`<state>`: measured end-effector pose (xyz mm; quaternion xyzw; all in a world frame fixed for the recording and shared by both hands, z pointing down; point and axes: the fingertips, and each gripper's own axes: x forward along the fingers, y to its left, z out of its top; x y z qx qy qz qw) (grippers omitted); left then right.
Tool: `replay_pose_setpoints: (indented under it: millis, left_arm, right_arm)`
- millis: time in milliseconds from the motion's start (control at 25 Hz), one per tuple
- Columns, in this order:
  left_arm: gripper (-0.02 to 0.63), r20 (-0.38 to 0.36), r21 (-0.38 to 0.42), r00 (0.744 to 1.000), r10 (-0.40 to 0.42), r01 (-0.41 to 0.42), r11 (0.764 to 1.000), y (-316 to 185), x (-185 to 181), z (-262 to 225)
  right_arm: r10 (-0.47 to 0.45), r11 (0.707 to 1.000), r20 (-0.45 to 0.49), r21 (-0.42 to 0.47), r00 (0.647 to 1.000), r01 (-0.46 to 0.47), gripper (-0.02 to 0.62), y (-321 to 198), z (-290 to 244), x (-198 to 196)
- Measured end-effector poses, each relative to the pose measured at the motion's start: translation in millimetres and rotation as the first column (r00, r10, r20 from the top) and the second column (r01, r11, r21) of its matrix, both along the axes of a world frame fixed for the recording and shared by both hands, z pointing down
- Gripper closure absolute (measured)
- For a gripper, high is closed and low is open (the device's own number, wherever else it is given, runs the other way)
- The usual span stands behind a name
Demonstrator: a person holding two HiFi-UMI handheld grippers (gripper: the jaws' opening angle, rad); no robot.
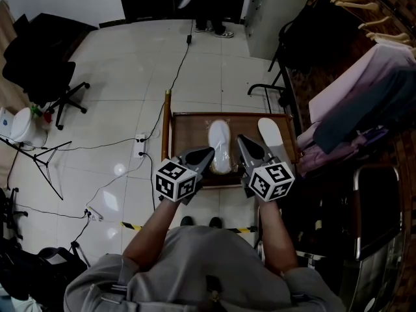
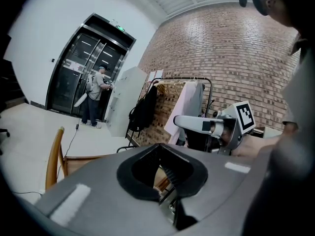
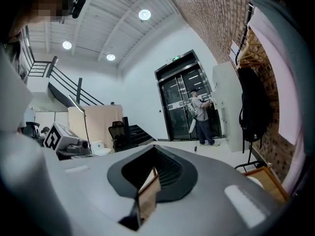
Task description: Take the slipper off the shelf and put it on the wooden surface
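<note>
Slipper flat on wooden counter, centre of frame in head view, long axis running top to bottom. Lies between left tongs and right tongs, just beside both, no contact visible. Second slipper right of centre at counter's right edge, just beyond right tongs, angled slightly. Left tongs pressed together to a thin slit, nothing held. Right tongs likewise together and empty, only wood showing through the slit. Judged: slipper already on the wood, both arms equally near it.
</note>
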<state>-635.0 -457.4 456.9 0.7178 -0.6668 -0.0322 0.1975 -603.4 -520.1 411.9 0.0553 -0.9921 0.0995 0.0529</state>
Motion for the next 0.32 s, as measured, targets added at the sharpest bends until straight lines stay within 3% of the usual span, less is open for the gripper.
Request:
replay_pose_setpoints:
  millis: [320]
  left_arm:
    - [0.601, 0.002, 0.002, 1.000, 0.005, -0.005, 1.000, 3.9, 1.0, -0.6]
  right_arm:
    - [0.003, 1.000, 0.003, 0.001, 1.000, -0.003, 0.595, 3.5, -1.3, 0.3]
